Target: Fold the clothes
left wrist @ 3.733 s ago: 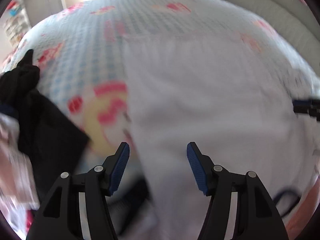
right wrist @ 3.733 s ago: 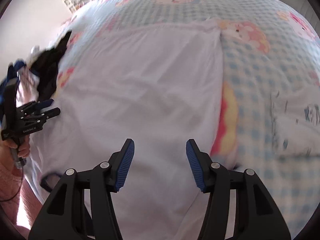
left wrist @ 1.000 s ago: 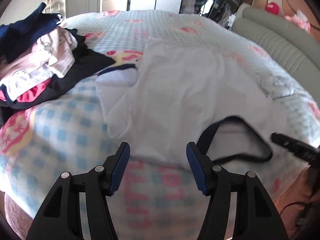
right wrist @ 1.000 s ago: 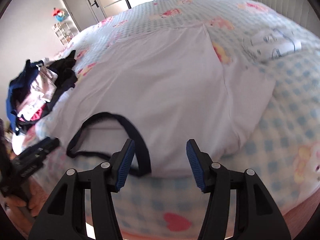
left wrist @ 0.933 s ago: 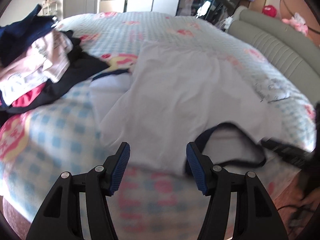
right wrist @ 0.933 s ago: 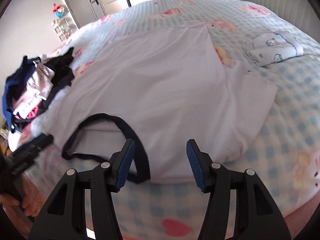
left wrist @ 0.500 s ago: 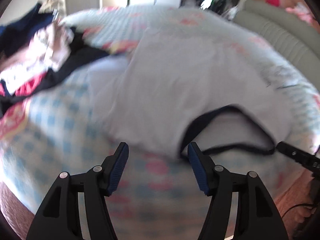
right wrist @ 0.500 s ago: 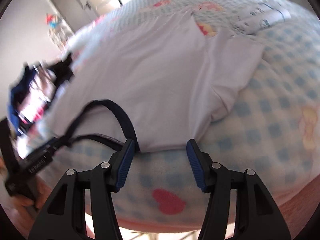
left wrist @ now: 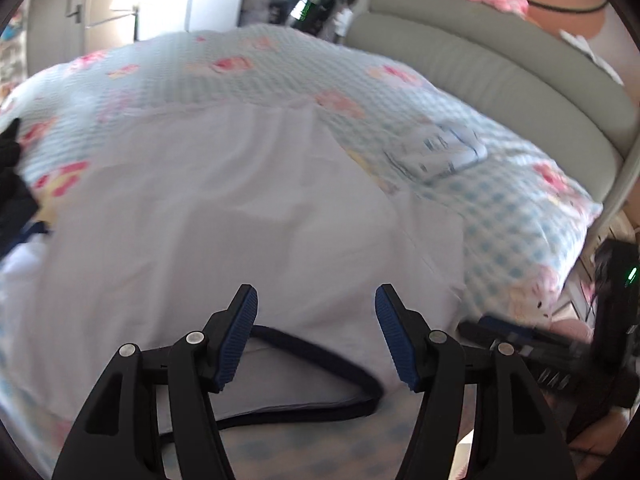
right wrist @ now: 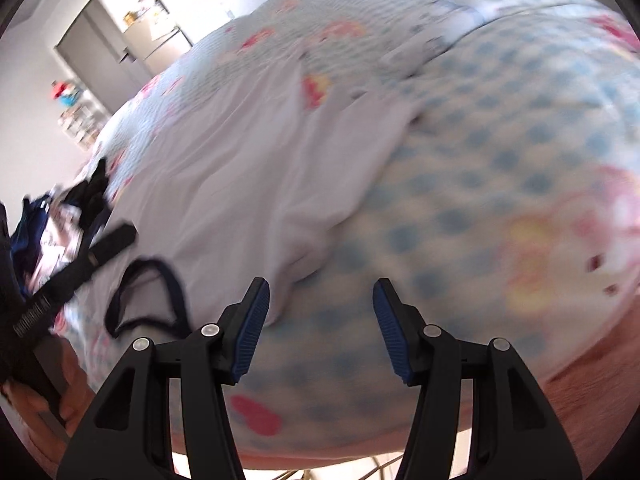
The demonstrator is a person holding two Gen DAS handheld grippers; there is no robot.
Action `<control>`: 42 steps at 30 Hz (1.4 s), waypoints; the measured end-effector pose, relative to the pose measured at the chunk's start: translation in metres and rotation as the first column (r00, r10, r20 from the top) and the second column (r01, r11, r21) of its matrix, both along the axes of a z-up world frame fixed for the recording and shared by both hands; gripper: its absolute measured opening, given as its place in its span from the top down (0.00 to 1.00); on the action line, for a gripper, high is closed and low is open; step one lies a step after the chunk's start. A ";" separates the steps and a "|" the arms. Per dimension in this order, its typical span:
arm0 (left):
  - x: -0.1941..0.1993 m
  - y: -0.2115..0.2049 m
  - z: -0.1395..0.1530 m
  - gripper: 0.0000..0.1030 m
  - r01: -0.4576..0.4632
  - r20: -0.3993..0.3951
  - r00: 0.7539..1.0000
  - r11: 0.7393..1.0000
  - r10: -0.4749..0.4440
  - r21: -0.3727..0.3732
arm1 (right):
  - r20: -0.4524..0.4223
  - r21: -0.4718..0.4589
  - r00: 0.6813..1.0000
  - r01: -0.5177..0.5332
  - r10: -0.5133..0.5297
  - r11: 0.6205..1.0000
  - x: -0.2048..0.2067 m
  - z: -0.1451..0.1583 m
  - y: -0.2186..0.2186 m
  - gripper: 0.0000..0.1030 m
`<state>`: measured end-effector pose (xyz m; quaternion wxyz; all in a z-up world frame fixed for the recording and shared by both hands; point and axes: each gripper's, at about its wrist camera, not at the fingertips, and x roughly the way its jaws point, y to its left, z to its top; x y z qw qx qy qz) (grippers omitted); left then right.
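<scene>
- The white T-shirt (left wrist: 224,216) lay spread flat on the bed (left wrist: 520,200), its dark-trimmed neckline (left wrist: 320,356) at the near edge and its hem toward the far side.
- The left gripper (left wrist: 316,316) hovered over that neckline with its blue-padded fingers (left wrist: 240,336) spread apart and nothing between them — released, not touching the cloth.
- In the left wrist view the collar band curved just beyond and between the two fingers, lying on the checked bedspread.
- The right gripper (right wrist: 320,308) hung at the near right corner of the shirt, by the sleeve (right wrist: 360,148); its fingers (right wrist: 250,324) were likewise parted and held nothing.
- In the right wrist view the left finger sat just beside the shirt's rumpled edge, while the right finger stood over bare blue-and-white checked bedspread; whether the pad touched the cloth could not be told.
- The right wrist view also showed the left gripper (right wrist: 116,238) at the far left, near the neckline (right wrist: 160,296), with a hand (right wrist: 40,396) around its handle.
- A small folded white garment with blue print (left wrist: 436,152) rested on the bed well to the right of the shirt.
- A heap of dark and mixed clothes (right wrist: 60,216) lay at the left side of the bed, apart from the shirt.
- A grey padded headboard (left wrist: 500,68) ran along the far right — both views were blurred.
</scene>
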<state>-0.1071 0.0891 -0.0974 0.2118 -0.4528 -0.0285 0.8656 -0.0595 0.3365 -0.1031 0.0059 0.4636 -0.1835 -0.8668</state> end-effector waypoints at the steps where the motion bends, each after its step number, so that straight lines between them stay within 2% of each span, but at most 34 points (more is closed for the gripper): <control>1: -0.001 0.009 -0.003 0.38 0.016 0.013 1.000 1.000 -0.016 0.005 | -0.003 0.003 1.000 0.010 -0.010 1.000 0.000 0.001 0.005 0.46; 4: -0.003 0.032 -0.012 0.38 0.059 0.050 0.997 0.998 -0.060 0.016 | -0.001 -0.015 1.000 0.013 -0.013 1.000 0.000 -0.005 0.014 0.46; 11: 0.012 0.032 -0.023 0.36 0.074 0.059 0.996 0.997 -0.072 -0.032 | -0.078 0.006 0.997 -0.024 0.024 1.000 -0.009 -0.007 0.002 0.46; 13: 0.016 0.032 -0.026 0.36 0.078 0.062 0.995 0.996 -0.075 -0.046 | -0.109 -0.002 0.993 -0.042 0.042 0.999 -0.018 -0.005 -0.002 0.41; 15: 0.020 0.033 -0.029 0.36 0.082 0.065 0.995 0.995 -0.078 -0.060 | -0.084 0.078 0.994 -0.062 0.069 0.995 -0.029 -0.010 -0.011 0.40; 17: 0.024 0.033 -0.032 0.35 0.087 0.067 0.994 0.994 -0.082 -0.073 | -0.014 0.153 0.997 -0.071 0.074 0.986 -0.038 -0.022 -0.015 0.43; 20: 0.028 0.032 -0.033 0.35 0.086 0.070 0.994 0.993 -0.080 -0.081 | 0.011 0.077 0.999 -0.053 0.052 0.996 -0.027 -0.032 0.002 0.44; 22: 0.030 0.028 -0.027 0.34 0.074 0.070 0.995 0.996 -0.070 -0.052 | 0.007 0.047 0.999 -0.050 0.050 0.998 -0.017 -0.032 0.011 0.45; 23: 0.031 0.026 -0.023 0.34 0.067 0.068 0.996 0.997 -0.065 -0.031 | -0.003 0.037 0.999 -0.044 0.044 0.998 -0.012 -0.030 0.014 0.49; 27: 0.029 0.022 0.001 0.34 0.037 0.026 0.999 0.995 -0.039 0.093 | -0.053 -0.005 0.999 -0.015 0.014 1.000 -0.007 -0.015 0.026 0.49; 29: 0.023 0.027 0.011 0.34 0.046 0.003 0.999 0.995 -0.046 0.087 | -0.070 -0.015 0.997 -0.013 0.012 1.000 -0.013 -0.006 0.030 0.49; 33: 0.009 0.032 0.022 0.34 0.068 -0.010 0.998 0.995 -0.068 0.073 | -0.044 -0.041 0.998 -0.057 0.055 0.998 -0.058 0.013 0.051 0.45; 36: -0.003 0.038 0.023 0.34 0.073 0.003 0.997 0.994 -0.074 0.083 | -0.022 -0.104 0.999 -0.049 0.047 0.993 -0.097 0.013 0.072 0.41; 40: -0.019 0.051 0.008 0.34 0.086 0.079 0.992 0.990 -0.094 0.108 | 0.066 -0.219 0.997 -0.021 0.037 0.975 -0.146 -0.026 0.080 0.41; 42: -0.021 0.059 0.006 0.34 0.096 0.077 0.992 0.992 -0.102 0.081 | 0.049 -0.221 0.998 -0.033 0.045 0.975 -0.151 -0.034 0.078 0.40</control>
